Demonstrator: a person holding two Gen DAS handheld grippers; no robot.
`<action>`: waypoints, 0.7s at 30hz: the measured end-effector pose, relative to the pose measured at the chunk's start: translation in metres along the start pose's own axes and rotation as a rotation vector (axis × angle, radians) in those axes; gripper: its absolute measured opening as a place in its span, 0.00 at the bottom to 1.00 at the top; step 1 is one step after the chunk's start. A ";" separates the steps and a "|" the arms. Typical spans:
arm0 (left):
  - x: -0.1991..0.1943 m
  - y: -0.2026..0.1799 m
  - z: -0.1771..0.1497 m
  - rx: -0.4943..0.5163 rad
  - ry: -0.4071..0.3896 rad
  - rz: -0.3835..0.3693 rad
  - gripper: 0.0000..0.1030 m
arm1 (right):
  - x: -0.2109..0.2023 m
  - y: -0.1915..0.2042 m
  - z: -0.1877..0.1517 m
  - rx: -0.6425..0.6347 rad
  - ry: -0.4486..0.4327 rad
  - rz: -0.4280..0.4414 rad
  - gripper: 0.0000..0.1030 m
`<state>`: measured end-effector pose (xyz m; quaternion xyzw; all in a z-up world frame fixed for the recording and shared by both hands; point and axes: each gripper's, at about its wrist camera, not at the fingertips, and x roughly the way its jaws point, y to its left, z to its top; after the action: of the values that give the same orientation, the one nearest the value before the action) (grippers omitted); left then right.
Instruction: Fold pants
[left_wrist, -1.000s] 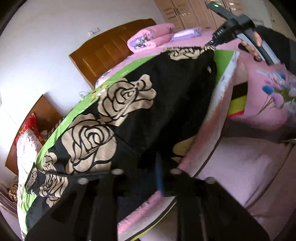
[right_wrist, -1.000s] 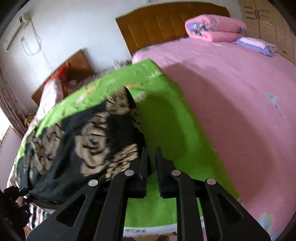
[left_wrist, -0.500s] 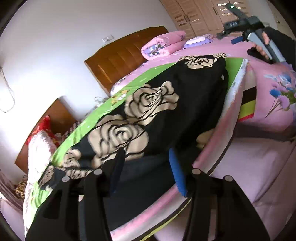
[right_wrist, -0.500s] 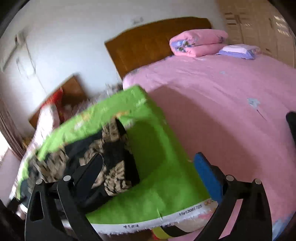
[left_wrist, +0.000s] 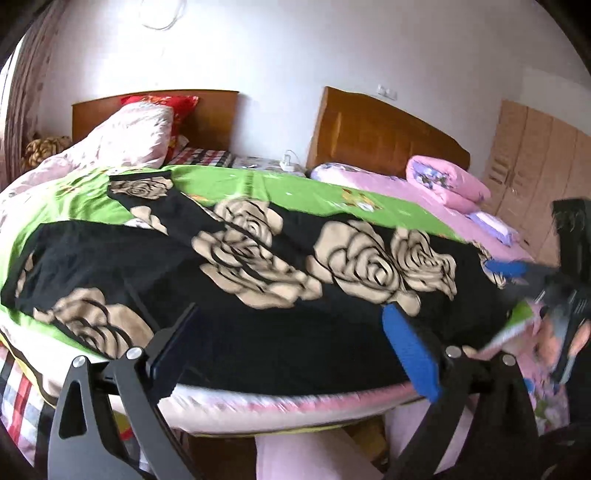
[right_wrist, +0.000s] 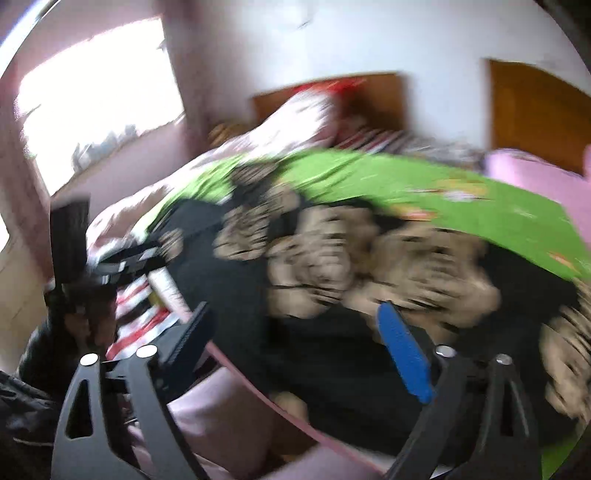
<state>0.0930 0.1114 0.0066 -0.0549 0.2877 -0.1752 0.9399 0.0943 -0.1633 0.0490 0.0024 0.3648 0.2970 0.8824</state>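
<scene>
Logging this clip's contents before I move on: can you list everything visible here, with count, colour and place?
pants: 1, black with beige roses, spread on the green sheet
green sheet: 1, bright green, under the pants
pink bedspread: 1, pink, right bed
folded quilt: 1, pink, by the right headboard
headboards: 2, brown wood, against the wall
pale pillow: 1, pinkish white, left bed
red pillow: 1, red, behind the pale pillow
wardrobe: 1, light wood, far right
window: 1, bright, left of the right wrist view
left claw: 1, black, blue pad, open, empty
right claw: 1, black, blue pad, open, empty
</scene>
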 end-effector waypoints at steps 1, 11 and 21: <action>0.002 0.006 0.007 -0.012 0.010 0.002 0.96 | 0.014 0.006 0.007 -0.006 0.024 0.024 0.77; 0.088 0.109 0.123 -0.302 0.148 0.100 0.96 | 0.118 0.010 0.064 0.042 0.163 0.103 0.65; 0.258 0.158 0.190 -0.278 0.408 0.373 0.81 | 0.152 -0.013 0.054 0.067 0.189 0.119 0.66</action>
<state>0.4463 0.1660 -0.0026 -0.0930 0.4967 0.0339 0.8623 0.2202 -0.0824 -0.0118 0.0253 0.4553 0.3353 0.8244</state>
